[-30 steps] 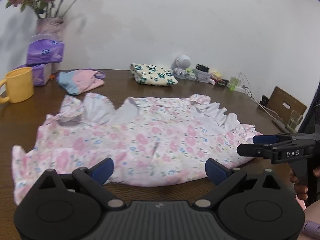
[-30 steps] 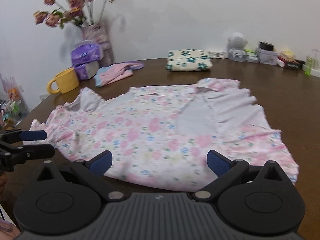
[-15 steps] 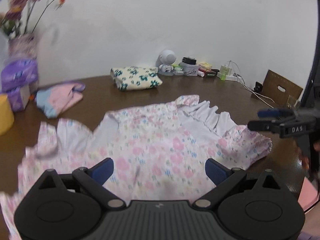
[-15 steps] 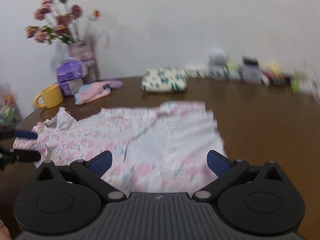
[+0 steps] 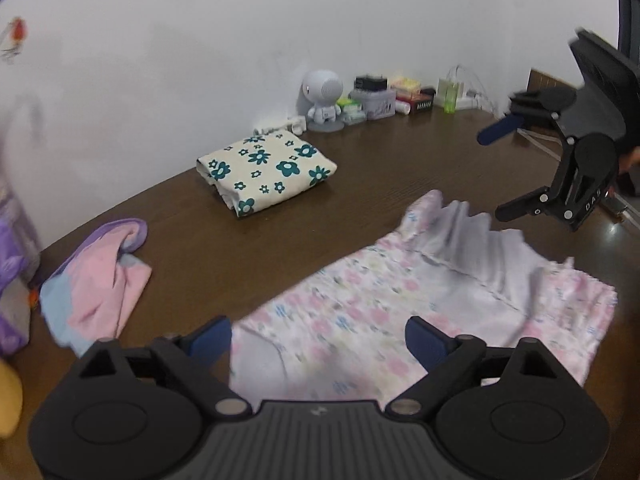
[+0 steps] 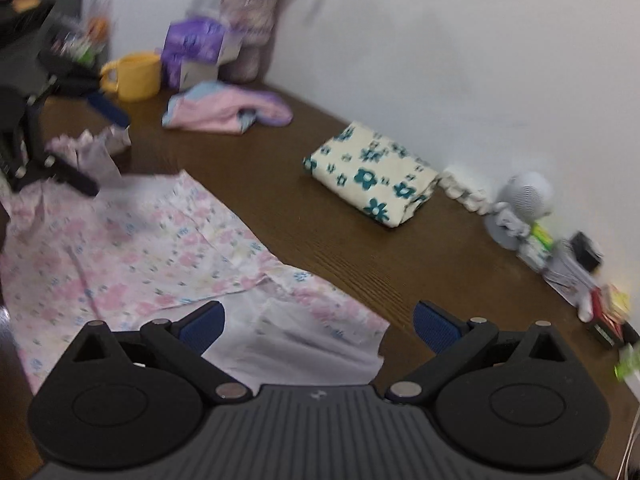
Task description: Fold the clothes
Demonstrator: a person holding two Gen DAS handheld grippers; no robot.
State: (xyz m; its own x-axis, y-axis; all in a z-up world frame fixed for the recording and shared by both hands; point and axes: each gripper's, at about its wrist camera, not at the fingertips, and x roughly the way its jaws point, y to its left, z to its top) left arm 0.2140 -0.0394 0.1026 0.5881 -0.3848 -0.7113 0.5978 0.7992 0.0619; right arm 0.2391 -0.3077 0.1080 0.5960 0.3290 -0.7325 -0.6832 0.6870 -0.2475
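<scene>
A pink floral garment (image 5: 360, 312) lies spread on the brown table (image 5: 360, 176); its white ruffled sleeve (image 5: 472, 240) points to the back. My left gripper (image 5: 318, 340) hovers over the garment's near part. Its jaws are closing, with cloth below and between them and no pad pressing on it. In the right wrist view the left gripper (image 6: 106, 156) stands around a ruffle (image 6: 96, 148) at the garment's (image 6: 140, 248) far left end. My right gripper (image 6: 318, 328) is open above the other ruffled end, and the left wrist view shows the right gripper (image 5: 494, 176) wide apart beside the sleeve.
A folded cream cloth with teal flowers (image 5: 266, 170) and a crumpled pink and blue garment (image 5: 100, 284) lie behind. A yellow mug (image 6: 134, 76), purple tissue packs (image 6: 194, 46) and a vase (image 6: 250, 28) stand at one end. A robot figurine (image 5: 324, 98) and several small items line the wall.
Both grippers have risen, rolled and swung sideways, so each view now tilts and looks across the garment's end. The garment stays flat on the table. Both stay open.
</scene>
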